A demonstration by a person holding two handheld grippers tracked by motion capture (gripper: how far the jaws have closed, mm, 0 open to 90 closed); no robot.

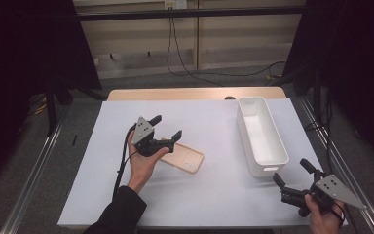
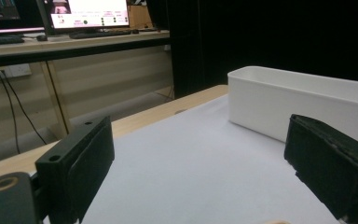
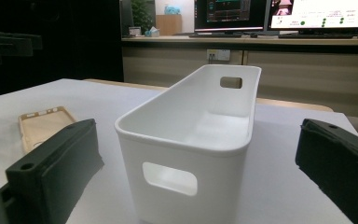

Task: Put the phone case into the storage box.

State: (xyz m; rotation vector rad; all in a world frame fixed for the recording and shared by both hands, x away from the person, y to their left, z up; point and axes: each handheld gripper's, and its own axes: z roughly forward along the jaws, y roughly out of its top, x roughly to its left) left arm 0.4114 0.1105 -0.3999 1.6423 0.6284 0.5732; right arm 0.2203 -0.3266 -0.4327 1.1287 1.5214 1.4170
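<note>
Where high view hides it, bin (image 3: 186,140) shows handle cutouts.

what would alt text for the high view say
A person's left hand holds the left gripper, jaws open, just above a tan phone case lying flat on a white table. A long empty white bin stands to the right, with the right gripper open near its front end.

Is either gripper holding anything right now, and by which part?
Nothing is held. The left gripper hangs open above the phone case, which lies flat on the table; the right gripper is open too.
</note>
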